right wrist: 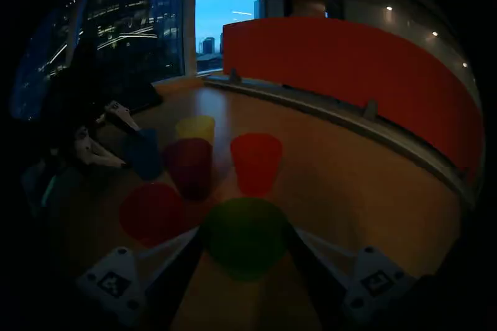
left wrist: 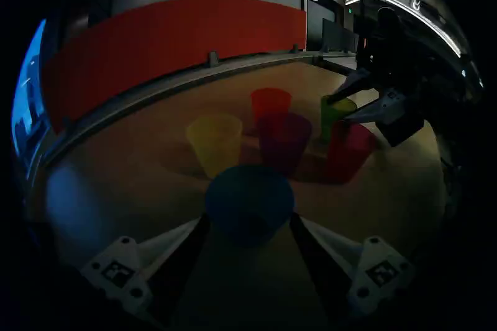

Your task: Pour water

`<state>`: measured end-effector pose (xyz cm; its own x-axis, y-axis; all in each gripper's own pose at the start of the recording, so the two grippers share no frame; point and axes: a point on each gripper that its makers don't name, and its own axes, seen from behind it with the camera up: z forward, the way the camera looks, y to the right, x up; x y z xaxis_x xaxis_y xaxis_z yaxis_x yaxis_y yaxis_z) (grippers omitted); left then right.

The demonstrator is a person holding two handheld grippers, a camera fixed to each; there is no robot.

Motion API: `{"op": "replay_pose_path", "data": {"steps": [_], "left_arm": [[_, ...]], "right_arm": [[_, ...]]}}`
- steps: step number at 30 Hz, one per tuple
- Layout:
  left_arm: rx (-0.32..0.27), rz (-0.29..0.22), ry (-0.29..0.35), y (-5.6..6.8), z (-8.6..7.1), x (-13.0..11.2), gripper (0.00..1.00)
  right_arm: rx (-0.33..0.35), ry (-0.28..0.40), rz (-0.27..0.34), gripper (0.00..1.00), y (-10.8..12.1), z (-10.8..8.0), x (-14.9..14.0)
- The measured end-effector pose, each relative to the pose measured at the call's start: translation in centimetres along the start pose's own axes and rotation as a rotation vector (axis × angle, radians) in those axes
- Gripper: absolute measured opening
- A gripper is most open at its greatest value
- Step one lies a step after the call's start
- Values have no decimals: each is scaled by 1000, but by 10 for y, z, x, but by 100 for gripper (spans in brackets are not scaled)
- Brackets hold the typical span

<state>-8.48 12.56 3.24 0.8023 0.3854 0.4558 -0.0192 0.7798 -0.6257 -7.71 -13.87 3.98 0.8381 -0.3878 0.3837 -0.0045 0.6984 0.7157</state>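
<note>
In the left gripper view my left gripper (left wrist: 248, 216) is shut on a blue cup (left wrist: 248, 200), one finger against each side. Beyond it stand a yellow cup (left wrist: 214, 141), a purple cup (left wrist: 284, 141), an orange-red cup (left wrist: 270, 104) and a red cup (left wrist: 348, 151). My right gripper (left wrist: 338, 110) is farther right, its fingers flanking a green cup (left wrist: 335, 117). In the right gripper view my right gripper (right wrist: 244, 231) is shut on the green cup (right wrist: 245, 244). My left gripper (right wrist: 130, 146) holds the blue cup (right wrist: 144, 152) at far left. The light is too dim to see water.
The cups stand in a tight cluster on a wooden table (left wrist: 385, 194). A rail (left wrist: 211, 64) and a red partition (left wrist: 174, 33) run along the far edge. Windows (right wrist: 227, 14) lie behind. A person's dark outline (left wrist: 391, 45) stands at the right.
</note>
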Motion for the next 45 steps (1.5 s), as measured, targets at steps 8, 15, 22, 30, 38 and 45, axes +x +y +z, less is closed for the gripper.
{"op": "replay_pose_path", "data": {"steps": [8,15,22,30,38,45], "left_arm": [[8,-6,3,0,-4,0,95],[13,-13,5,3,-9,-2,95],[28,-22,24,5,-22,-1,95],[61,-49,75,8,-45,3,95],[132,-50,156,5,-73,16,95],[217,-43,270,-1,-101,39,95]], "right_arm": [[-4,-1,5,98,-1,-1,-4],[-6,-2,18,98,-5,-8,-7],[-30,11,23,99,-4,-24,-11],[-72,66,45,99,-7,-56,-6],[-129,158,55,100,-13,-91,15],[-228,272,48,100,-8,-125,45]]}}
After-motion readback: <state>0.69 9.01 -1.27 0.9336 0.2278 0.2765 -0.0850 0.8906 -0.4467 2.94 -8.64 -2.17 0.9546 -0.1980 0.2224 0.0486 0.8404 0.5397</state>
